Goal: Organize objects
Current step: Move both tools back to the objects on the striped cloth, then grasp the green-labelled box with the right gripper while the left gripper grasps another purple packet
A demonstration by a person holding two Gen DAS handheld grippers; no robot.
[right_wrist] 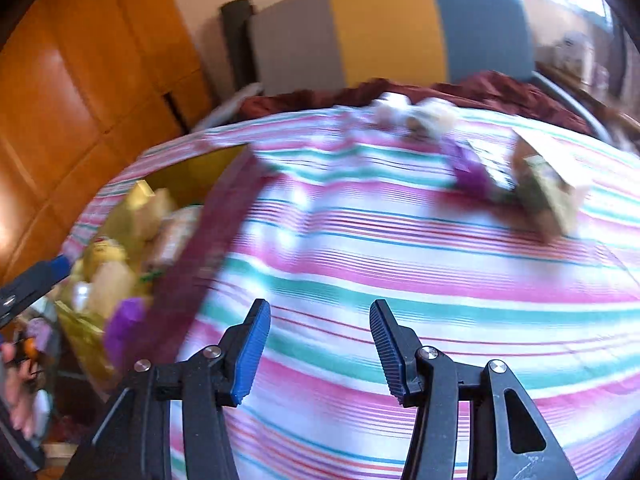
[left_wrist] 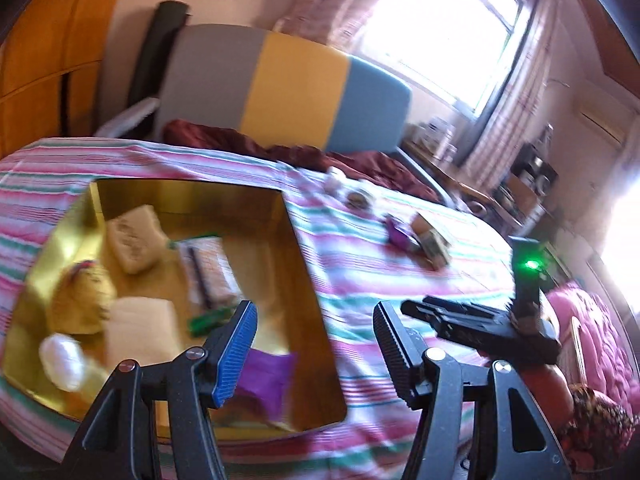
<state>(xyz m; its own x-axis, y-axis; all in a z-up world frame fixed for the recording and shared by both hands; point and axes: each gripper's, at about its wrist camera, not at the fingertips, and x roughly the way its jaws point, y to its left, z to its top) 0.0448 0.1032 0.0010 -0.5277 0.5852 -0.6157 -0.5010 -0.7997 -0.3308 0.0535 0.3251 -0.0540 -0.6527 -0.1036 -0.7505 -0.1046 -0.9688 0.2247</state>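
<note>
On the striped bedspread (right_wrist: 400, 264) is where everything's happening, and both my views are pretty smeary right now. My left gripper (left_wrist: 316, 356) hangs over the near right corner of the gold box (left_wrist: 188, 188), jaws apart with nothing between the pads, so it's got hold of nothing. Down in the box I can make out a purple packet (left_wrist: 266, 376) right under the left fingertip, a green-ended wrapper (left_wrist: 204, 264) lying along the middle, two tan blocks (left_wrist: 134, 240), a yellow pouch (left_wrist: 80, 300) and a white oval thing (left_wrist: 62, 362) toward the near left wall. My right gripper (right_wrist: 320, 354) is over bare stripes, also spread open and empty; from the left wrist view it shows up as the black rig with a green light, just off to the right. What's left loose sits well ahead of both tools, up toward the maroon blanket (left_wrist: 288, 148): a purple wrapper (right_wrist: 468, 172) touching a brownish carton (right_wrist: 548, 196), and further back a couple of pale round bits (right_wrist: 412, 118) that are too blurred for me to name. From the right wrist view the box is off to the left, well apart from that pile.
</note>
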